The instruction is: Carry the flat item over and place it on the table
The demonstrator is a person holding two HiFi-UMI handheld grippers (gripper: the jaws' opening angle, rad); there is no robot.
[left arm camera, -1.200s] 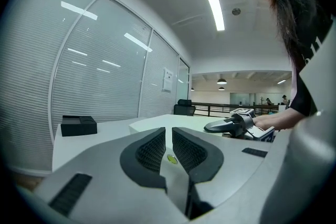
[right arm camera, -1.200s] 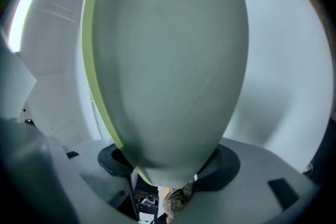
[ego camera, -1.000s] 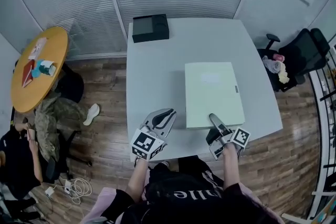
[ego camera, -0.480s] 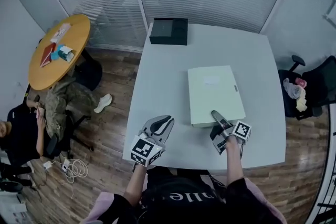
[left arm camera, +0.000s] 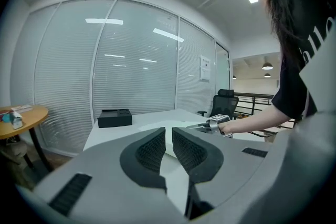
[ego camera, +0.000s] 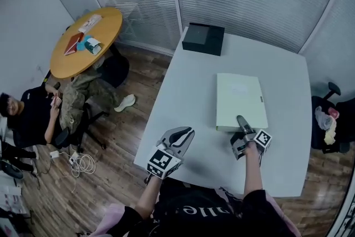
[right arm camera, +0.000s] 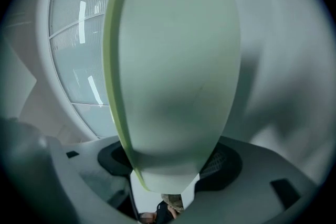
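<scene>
The flat item [ego camera: 239,98] is a pale green, thin rectangular case. It lies level over the right half of the white table [ego camera: 194,91]; whether it rests on the top I cannot tell. My right gripper [ego camera: 242,122] is shut on the middle of its near edge. In the right gripper view the case [right arm camera: 173,71] fills the picture and runs out from between the dark pads [right arm camera: 226,162]. My left gripper [ego camera: 183,134] hovers at the table's near left corner, shut with nothing in it; its pads [left arm camera: 152,150] nearly touch. The right gripper [left arm camera: 207,124] also shows beyond them.
A black box [ego camera: 203,39] sits at the table's far left corner. Left of the table are a round wooden table [ego camera: 86,41] with small items, a seated person [ego camera: 33,114] and cables [ego camera: 83,164] on the wood floor. An office chair [ego camera: 333,125] stands at the right.
My right gripper has carried the green case farther in over the table, away from the near edge, and lower. The left gripper has hardly shifted. The head view has swung left.
</scene>
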